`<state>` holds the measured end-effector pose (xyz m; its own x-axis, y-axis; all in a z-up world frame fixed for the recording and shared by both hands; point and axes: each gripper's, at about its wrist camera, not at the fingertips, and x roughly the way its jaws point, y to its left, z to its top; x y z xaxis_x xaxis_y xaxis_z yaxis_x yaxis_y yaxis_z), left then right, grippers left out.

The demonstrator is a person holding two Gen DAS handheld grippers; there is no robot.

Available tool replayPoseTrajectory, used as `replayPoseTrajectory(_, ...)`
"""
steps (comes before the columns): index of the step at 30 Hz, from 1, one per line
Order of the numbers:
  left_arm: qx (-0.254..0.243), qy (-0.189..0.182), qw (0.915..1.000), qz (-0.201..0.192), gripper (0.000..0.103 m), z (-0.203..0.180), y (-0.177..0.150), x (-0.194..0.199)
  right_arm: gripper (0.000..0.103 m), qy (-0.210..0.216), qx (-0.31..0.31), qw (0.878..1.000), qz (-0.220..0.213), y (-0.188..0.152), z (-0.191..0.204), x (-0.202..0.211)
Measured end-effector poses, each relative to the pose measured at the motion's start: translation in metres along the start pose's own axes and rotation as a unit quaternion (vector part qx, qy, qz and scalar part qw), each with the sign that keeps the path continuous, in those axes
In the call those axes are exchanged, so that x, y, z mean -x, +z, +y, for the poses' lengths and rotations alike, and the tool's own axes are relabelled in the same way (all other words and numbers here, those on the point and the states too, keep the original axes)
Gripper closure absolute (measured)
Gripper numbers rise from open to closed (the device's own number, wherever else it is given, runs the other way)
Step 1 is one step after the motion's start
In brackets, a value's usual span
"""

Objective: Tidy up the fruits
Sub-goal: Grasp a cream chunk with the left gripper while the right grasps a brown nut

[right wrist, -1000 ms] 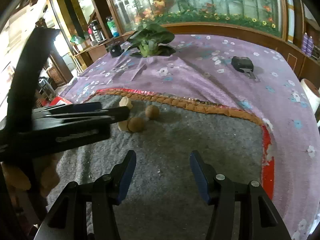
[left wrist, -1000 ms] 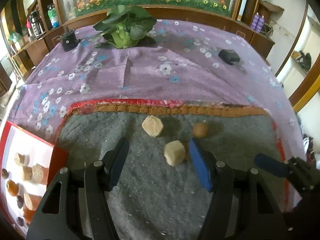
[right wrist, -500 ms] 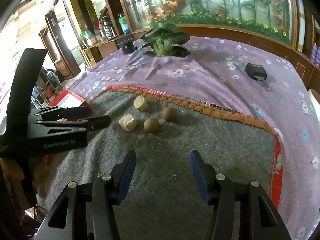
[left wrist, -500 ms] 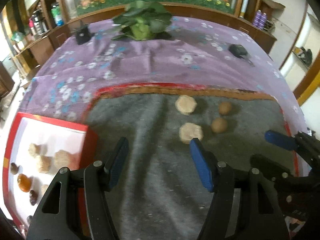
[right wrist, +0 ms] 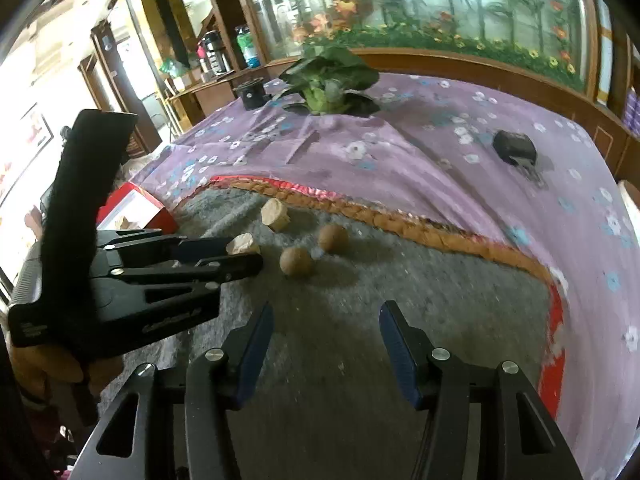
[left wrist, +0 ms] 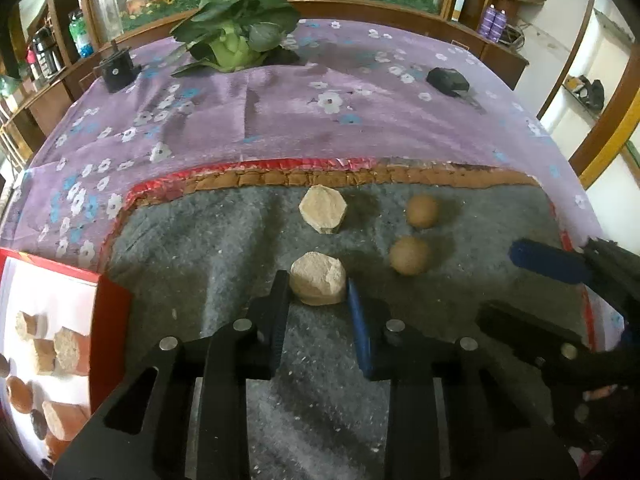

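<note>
The left gripper [left wrist: 318, 292] has dropped onto the pale chunk [left wrist: 318, 283] on the grey mat [left wrist: 224, 240], right of the red box [left wrist: 112, 320]; its jaws are closing around it, ready for boxing. The right gripper [right wrist: 326, 344] waits with jaws apart, empty.

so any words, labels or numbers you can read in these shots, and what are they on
No text reads clearly in either view.
Raised lettering on the side of the left gripper body, seen from the right wrist: too blurred and foreshortened to read.
Bottles on the sideboard behind the table: labels too small to read.
Red box with the sorted pieces: no print visible.
</note>
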<state>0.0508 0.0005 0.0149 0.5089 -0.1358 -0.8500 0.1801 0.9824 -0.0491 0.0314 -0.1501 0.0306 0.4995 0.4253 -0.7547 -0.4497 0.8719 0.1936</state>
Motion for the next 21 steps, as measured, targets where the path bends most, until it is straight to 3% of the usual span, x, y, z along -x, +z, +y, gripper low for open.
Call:
replayPoseTrajectory(9, 0.014, 0.013, 0.9992, -0.036, 0.076, 0.015, -0.011, 0.036, 0.058, -0.002, 0.015, 1.0, 0.013, 0.021, 0.019, -0.037)
replayPoseTrajectory(14, 0.014, 0.022, 0.9989, -0.039, 0.076, 0.019, -0.016, 0.042, 0.08, -0.032, 0.04, 0.998, 0.022, 0.021, 0.028, -0.051)
replayPoseTrajectory(21, 0.027, 0.028, 0.9982, -0.045, 0.076, 0.028, -0.026, 0.051, 0.08, -0.02, 0.023, 1.0, 0.003, 0.013, 0.031, -0.019)
